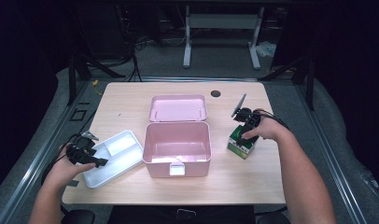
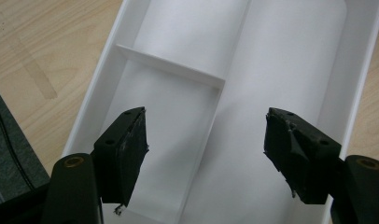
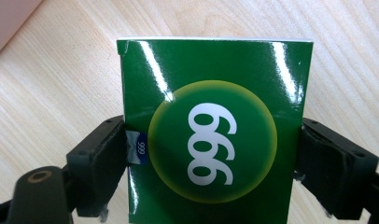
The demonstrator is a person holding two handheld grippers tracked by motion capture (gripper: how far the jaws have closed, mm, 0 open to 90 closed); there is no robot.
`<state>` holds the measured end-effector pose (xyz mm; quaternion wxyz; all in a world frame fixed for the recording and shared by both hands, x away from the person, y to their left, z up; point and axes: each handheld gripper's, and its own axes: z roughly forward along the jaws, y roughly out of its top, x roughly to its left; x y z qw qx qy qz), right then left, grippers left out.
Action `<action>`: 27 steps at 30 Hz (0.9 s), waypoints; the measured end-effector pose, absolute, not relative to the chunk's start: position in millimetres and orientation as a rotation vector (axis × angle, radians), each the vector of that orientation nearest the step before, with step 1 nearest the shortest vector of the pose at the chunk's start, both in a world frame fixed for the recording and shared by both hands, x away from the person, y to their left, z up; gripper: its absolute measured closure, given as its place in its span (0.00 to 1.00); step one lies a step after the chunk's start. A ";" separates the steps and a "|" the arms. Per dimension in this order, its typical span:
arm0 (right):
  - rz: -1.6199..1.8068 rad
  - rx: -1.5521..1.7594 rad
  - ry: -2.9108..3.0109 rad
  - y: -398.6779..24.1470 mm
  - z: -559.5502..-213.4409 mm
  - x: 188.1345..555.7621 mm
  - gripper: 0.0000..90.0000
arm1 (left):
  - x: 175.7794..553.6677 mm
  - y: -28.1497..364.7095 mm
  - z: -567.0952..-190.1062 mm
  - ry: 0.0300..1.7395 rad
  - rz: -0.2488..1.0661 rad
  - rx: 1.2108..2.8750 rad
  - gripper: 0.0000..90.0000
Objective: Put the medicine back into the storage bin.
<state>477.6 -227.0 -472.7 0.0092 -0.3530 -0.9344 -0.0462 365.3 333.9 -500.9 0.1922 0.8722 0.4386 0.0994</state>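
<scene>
- The right gripper (image 3: 211, 158) has its two black jaws pressed against the two narrow sides of the green box (image 3: 214, 126); it holds the box across its width, one pad on each side, with the glossy face bearing the round yellow-rimmed emblem turned to the camera.
- In the high view the right gripper (image 1: 247, 122) comes down on the green box (image 1: 241, 141), which sits on the wooden table (image 1: 234, 186) just to the right of the open pink case (image 1: 178, 149), near it but not touching.
- My judgement: the green box is a thin cardboard carton, so probably light, and stiff at its edges but soft in the middle of each panel. Its shiny coating looks slippery, so the pads want to bear squarely on the side panels, low enough to stay clear of the end flap.
- A hard squeeze could dent the sides; a gentle, even one should do for so light a thing.
- The left gripper (image 2: 206, 149) stands wide, nothing between its jaws, and hovers over the white tray (image 2: 346, 93) with its thin dividers.
- In the high view the left gripper (image 1: 85, 154) is at the near end of the white tray (image 1: 124, 161), which lies to the left of the pink case, whose lid is thrown back.
</scene>
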 end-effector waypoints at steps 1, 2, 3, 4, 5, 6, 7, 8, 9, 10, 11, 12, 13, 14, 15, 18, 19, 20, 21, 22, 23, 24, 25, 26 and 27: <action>-0.145 -1.097 -2.921 -227.0 -472.8 477.7 0.17 | 365.3 333.9 -501.0 1.231 0.278 2.448 0.34; -0.145 -1.105 -2.927 -226.5 -473.0 477.2 0.17 | 365.3 333.9 -501.0 1.231 0.279 2.451 0.34; -0.145 -1.104 -2.928 -226.4 -472.8 477.2 0.17 | 365.3 333.9 -501.1 1.231 0.279 2.452 0.34; -0.144 -1.103 -2.929 -226.4 -472.8 477.1 0.17 | 365.4 333.9 -501.3 1.230 0.278 2.452 0.34; -0.146 -1.098 -2.926 -226.6 -472.5 477.3 0.17 | 365.4 334.0 -501.4 1.230 0.278 2.454 0.34; -0.146 -1.092 -2.929 -226.8 -472.5 477.3 0.18 | 365.5 334.0 -501.6 1.230 0.277 2.455 0.34; -0.143 -1.096 -2.927 -226.5 -472.1 477.0 0.18 | 365.6 334.1 -501.7 1.230 0.277 2.455 0.34; -0.140 -1.096 -2.929 -226.3 -472.0 476.8 0.18 | 365.6 334.3 -501.7 1.230 0.277 2.455 0.34; -0.140 -1.093 -2.933 -226.3 -471.9 476.7 0.18 | 365.5 334.2 -501.8 1.233 0.277 2.453 0.34; -0.142 -1.088 -2.944 -226.1 -472.0 476.4 0.18 | 365.7 334.4 -501.7 1.229 0.278 2.455 0.34; -0.140 -1.088 -2.938 -225.7 -471.5 476.1 0.18 | 365.6 334.4 -501.8 1.231 0.279 2.453 0.34; -0.135 -1.070 -2.944 -225.9 -471.3 476.1 0.18 | 365.7 334.4 -501.7 1.231 0.279 2.454 0.34; -0.132 -1.073 -2.950 -225.2 -471.1 475.1 0.18 | 365.5 334.1 -501.9 1.235 0.277 2.451 0.34; -0.132 -1.065 -2.947 -224.9 -470.4 474.7 0.18 | 365.7 334.2 -501.9 1.231 0.277 2.454 0.34; -0.122 -1.062 -2.960 -224.3 -469.3 473.9 0.18 | 365.7 334.2 -502.0 1.231 0.276 2.455 0.34; -0.135 -1.050 -2.968 -224.3 -465.0 472.9 0.18 | 365.7 333.8 -502.4 1.231 0.276 2.455 0.34; -0.138 -1.040 -2.985 -224.1 -463.3 472.2 0.18 | 365.6 333.6 -502.5 1.232 0.276 2.454 0.34; -0.145 -1.032 -2.985 -223.9 -461.5 471.4 0.18 | 365.6 333.5 -502.6 1.231 0.275 2.456 0.34; -0.156 -1.009 -2.986 -224.6 -459.8 471.3 0.18 | 365.6 333.4 -502.7 1.231 0.274 2.456 0.34; -0.162 -0.999 -2.991 -224.1 -458.0 470.2 0.18 | 365.6 333.2 -502.8 1.231 0.275 2.458 0.34; -0.156 -0.972 -3.009 -223.7 -456.0 469.3 0.18 | 365.7 333.1 -502.9 1.232 0.271 2.460 0.34; -0.150 -0.940 -3.035 -223.3 -454.2 467.9 0.18 | 365.8 333.0 -503.1 1.231 0.271 2.461 0.34; -0.156 -0.911 -3.042 -222.7 -452.6 466.4 0.18 | 366.0 332.9 -503.2 1.231 0.270 2.461 0.34; -0.153 -0.874 -3.052 -222.2 -450.6 465.0 0.18 | 366.1 332.8 -503.4 1.229 0.270 2.462 0.34; -0.159 -0.837 -3.077 -221.3 -449.1 462.9 0.18 | 366.0 332.5 -503.5 1.232 0.268 2.460 0.34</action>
